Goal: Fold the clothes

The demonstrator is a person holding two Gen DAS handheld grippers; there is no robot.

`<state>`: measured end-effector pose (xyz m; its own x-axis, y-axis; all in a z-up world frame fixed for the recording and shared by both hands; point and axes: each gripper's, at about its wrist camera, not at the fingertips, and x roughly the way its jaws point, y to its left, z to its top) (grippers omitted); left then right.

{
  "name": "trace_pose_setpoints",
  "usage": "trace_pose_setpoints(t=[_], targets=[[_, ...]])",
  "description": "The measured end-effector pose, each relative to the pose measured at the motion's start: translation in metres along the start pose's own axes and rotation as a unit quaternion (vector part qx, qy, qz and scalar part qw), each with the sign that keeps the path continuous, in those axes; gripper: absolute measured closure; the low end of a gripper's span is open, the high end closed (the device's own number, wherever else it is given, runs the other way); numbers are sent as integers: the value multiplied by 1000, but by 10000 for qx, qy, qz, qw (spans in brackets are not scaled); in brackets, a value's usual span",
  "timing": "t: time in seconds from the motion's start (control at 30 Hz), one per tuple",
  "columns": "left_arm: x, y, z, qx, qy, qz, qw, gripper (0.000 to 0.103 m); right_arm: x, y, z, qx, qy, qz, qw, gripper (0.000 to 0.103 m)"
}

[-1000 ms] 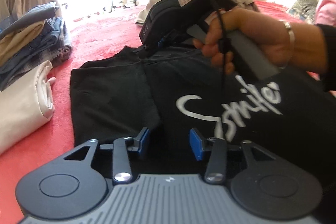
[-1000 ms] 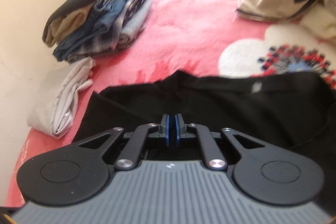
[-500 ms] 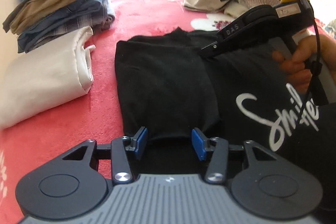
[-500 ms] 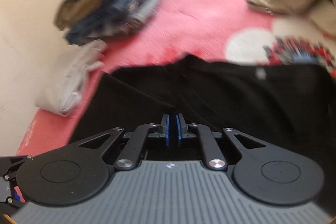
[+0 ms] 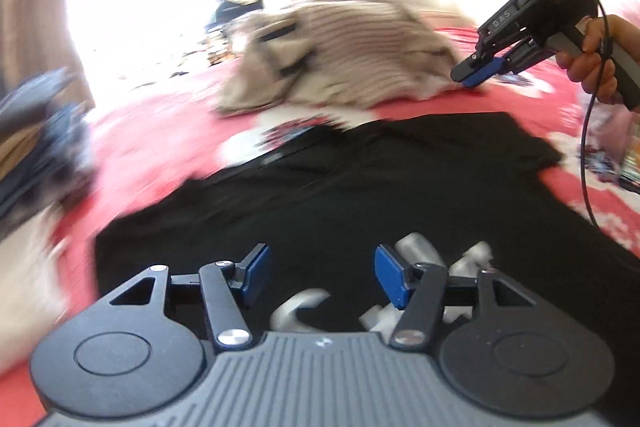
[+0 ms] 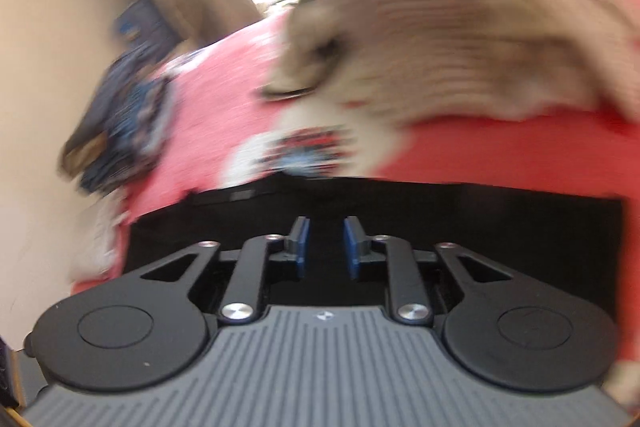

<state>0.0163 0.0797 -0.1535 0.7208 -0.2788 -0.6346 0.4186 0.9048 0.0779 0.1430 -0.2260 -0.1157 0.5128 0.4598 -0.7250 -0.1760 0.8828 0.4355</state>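
Observation:
A black T-shirt (image 5: pixel 360 195) with white lettering lies flat on the red bedspread (image 5: pixel 160 143), its left sleeve folded inward. My left gripper (image 5: pixel 320 275) is open and empty, low over the shirt's near part. My right gripper (image 6: pixel 324 247) is open and empty above the shirt (image 6: pixel 360 203). In the left wrist view the right gripper (image 5: pixel 476 75) is lifted in the air past the shirt's far right corner, held by a hand.
A heap of beige and striped unfolded clothes (image 5: pixel 332 47) lies behind the shirt; it also shows in the right wrist view (image 6: pixel 460 19). A stack of folded clothes (image 5: pixel 36 131) sits at the left by the wall. Both views are motion-blurred.
My right gripper has let go of the shirt, opened and lifted away to the far right. My left gripper has swung right over the shirt and opened wider.

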Motion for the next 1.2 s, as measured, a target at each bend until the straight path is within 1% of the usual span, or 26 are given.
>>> trace_pose_setpoints(t=[0.1, 0.17, 0.23, 0.3, 0.37, 0.43, 0.57, 0.63, 0.7, 0.8, 0.87, 0.9, 0.93, 0.97, 1.0, 1.03, 1.07, 1.1, 1.17, 1.2], targets=[[31, -47, 26, 479, -166, -407, 9979, 44, -24, -55, -2, 473, -63, -420, 9980, 78], [55, -84, 43, 789, -270, -692, 9941, 44, -37, -90, -3, 766, -100, -674, 9947, 78], [80, -122, 57, 1068, -398, -940, 9890, 44, -39, -115, -3, 967, -92, -795, 9921, 75], [105, -161, 67, 1335, -483, -1161, 9830, 43, -35, -135, -1, 1095, 1, -785, 9909, 72], [127, -195, 74, 1615, -475, -1319, 9769, 43, -29, -151, 2, 1170, 85, -789, 9900, 71], [142, -218, 76, 1804, -493, -1386, 9725, 44, -26, -162, 6, 1201, 48, -854, 9891, 70], [171, -263, 79, 2180, -526, -1518, 9626, 46, -11, -177, 19, 1076, 162, -886, 9901, 62], [184, -282, 81, 2299, -537, -1588, 9587, 47, -4, -182, 24, 995, 205, -969, 9901, 62], [192, -292, 80, 2294, -485, -1650, 9580, 48, 2, -188, 26, 974, 238, -974, 9902, 62], [202, -302, 79, 2300, -387, -1668, 9580, 59, 12, -194, 27, 956, 321, -946, 9904, 62], [207, -304, 79, 2213, -362, -1652, 9604, 64, 17, -195, 26, 879, 321, -957, 9910, 62], [209, -303, 80, 2129, -352, -1659, 9623, 69, 19, -196, 25, 836, 315, -959, 9914, 62], [212, -302, 81, 2037, -337, -1648, 9645, 81, 20, -196, 24, 809, 298, -955, 9917, 62], [214, -300, 82, 1936, -318, -1651, 9666, 84, 20, -196, 24, 804, 264, -942, 9920, 62], [216, -298, 83, 1829, -299, -1667, 9684, 93, 21, -197, 24, 798, 232, -939, 9921, 65], [216, -296, 84, 1717, -305, -1678, 9703, 97, 21, -197, 23, 785, 200, -956, 9921, 68], [216, -293, 85, 1601, -328, -1684, 9721, 97, 20, -196, 23, 767, 174, -979, 9921, 80], [215, -291, 86, 1489, -367, -1677, 9738, 98, 20, -195, 24, 754, 160, -999, 9920, 89], [211, -287, 86, 1279, -461, -1666, 9766, 98, 16, -193, 25, 738, 93, -1019, 9920, 96], [208, -285, 86, 1170, -516, -1664, 9777, 98, 13, -191, 26, 733, 52, -1025, 9920, 98]])
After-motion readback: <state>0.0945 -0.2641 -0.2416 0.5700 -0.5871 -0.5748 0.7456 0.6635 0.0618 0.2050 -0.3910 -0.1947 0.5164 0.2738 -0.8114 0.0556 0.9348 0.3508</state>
